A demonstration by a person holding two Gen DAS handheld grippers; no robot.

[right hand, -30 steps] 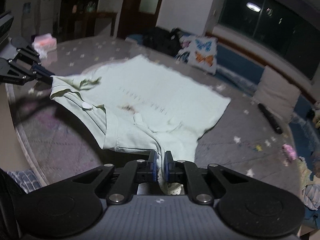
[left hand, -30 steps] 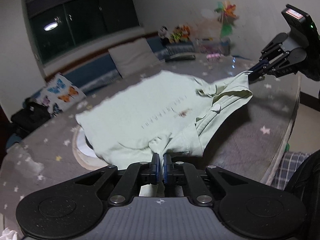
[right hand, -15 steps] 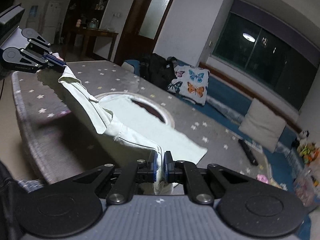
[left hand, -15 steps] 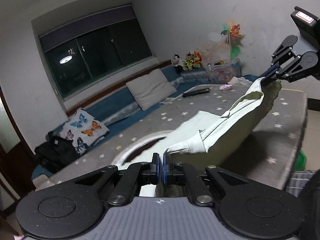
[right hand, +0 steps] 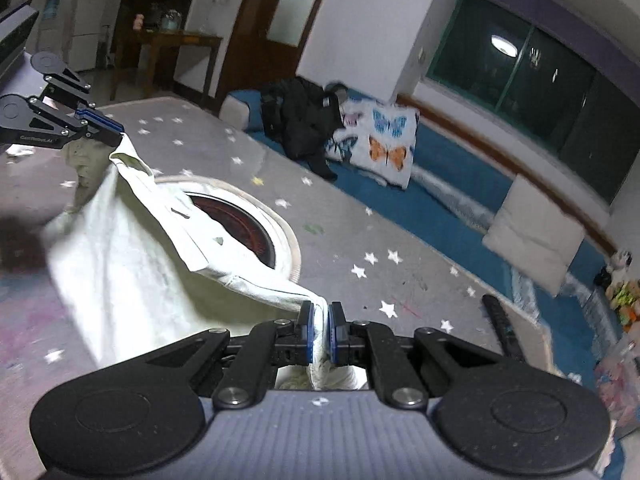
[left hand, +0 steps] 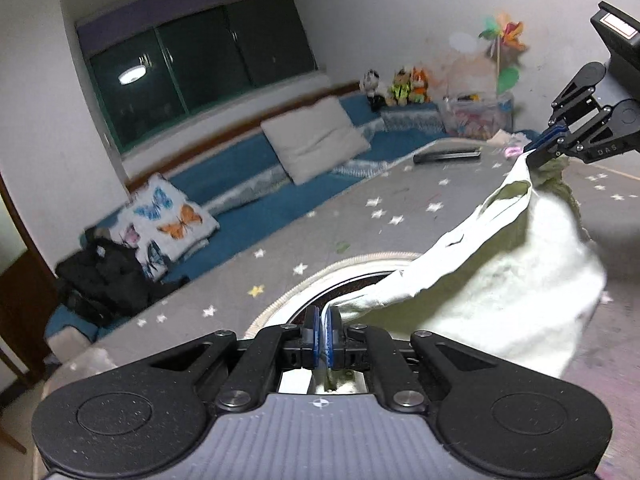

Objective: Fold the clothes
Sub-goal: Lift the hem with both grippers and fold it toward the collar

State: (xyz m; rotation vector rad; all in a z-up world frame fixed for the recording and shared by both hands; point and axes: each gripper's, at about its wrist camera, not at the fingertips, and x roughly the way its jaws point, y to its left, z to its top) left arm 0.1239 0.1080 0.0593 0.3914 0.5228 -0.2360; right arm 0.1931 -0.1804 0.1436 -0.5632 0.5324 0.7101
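Note:
A pale green shirt [left hand: 500, 280] hangs in the air between my two grippers, above the grey star-patterned table [left hand: 360, 220]. My left gripper [left hand: 323, 332] is shut on one edge of the shirt; it also shows at the far left of the right wrist view [right hand: 116, 136]. My right gripper [right hand: 319, 328] is shut on the other edge of the shirt [right hand: 132, 264]; it also shows at the upper right of the left wrist view [left hand: 534, 156]. The cloth sags in a loose fold between them and looks blurred.
A round red-brown inset with a white rim [right hand: 248, 232] lies in the table under the shirt. A black remote [left hand: 446, 156] lies at the table's far edge. Behind are a blue bench with a grey pillow [left hand: 316, 144], a butterfly pillow [left hand: 168, 220] and a black bag [right hand: 300, 116].
Both grippers have lifted the shirt off the table and raised it further. The shirt, flat a second ago, now hangs and swings between them, uncovering the round inset.

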